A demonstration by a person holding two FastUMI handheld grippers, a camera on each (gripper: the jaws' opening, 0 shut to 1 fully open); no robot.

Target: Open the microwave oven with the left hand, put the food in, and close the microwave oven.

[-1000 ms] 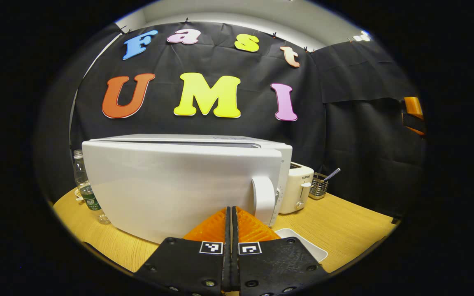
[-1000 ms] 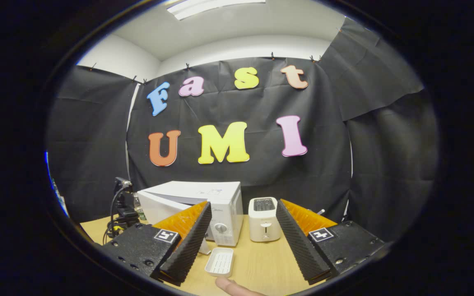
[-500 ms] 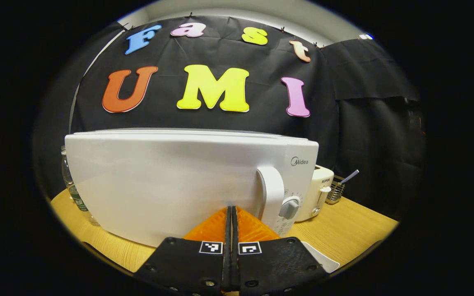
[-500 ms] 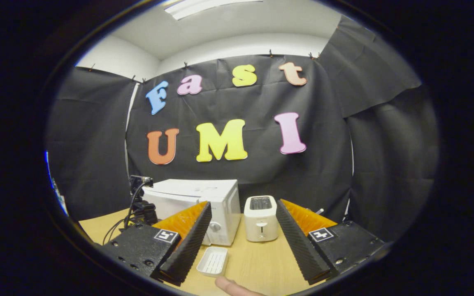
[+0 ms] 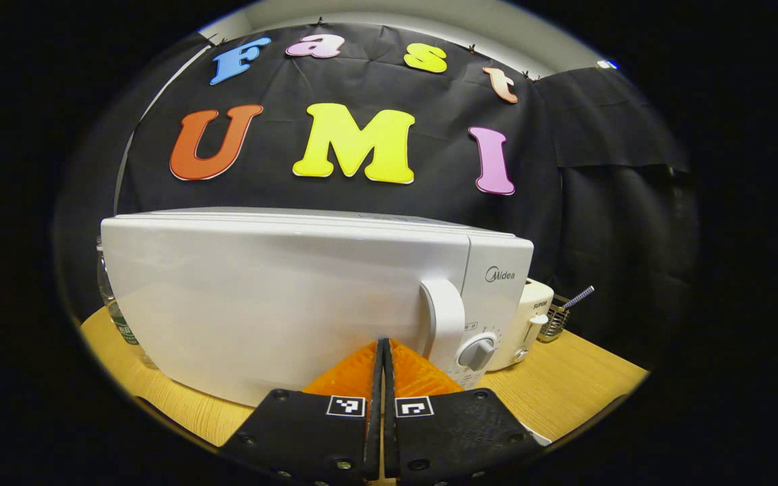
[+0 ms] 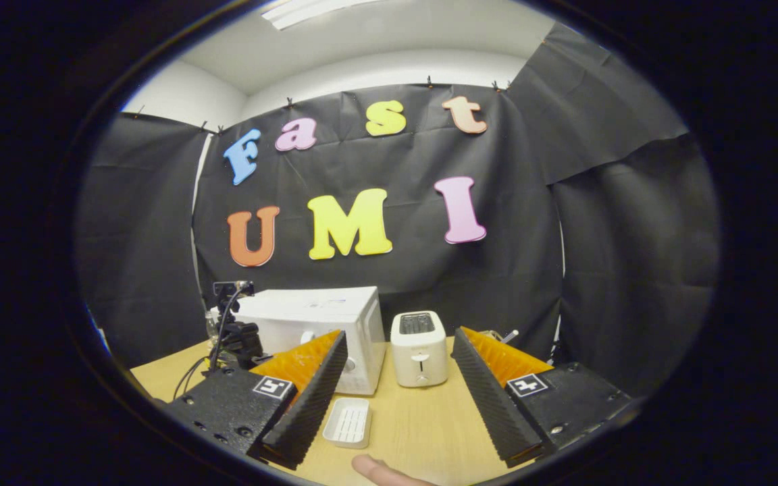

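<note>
Microwave door [image 5: 274, 304] swung shut — tray [image 6: 348, 422] seemingly empty.

Even, bright light is cast from a ceiling lamp [image 6: 315, 10]. Soft glare is seen on the microwave [image 5: 281, 297] door. Straight lines are bent toward the edges by the fisheye lens; focus is sharp.

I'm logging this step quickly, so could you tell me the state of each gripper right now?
Left gripper: shut, holding nothing, close to the microwave door.
Right gripper: open, holding nothing.
</note>
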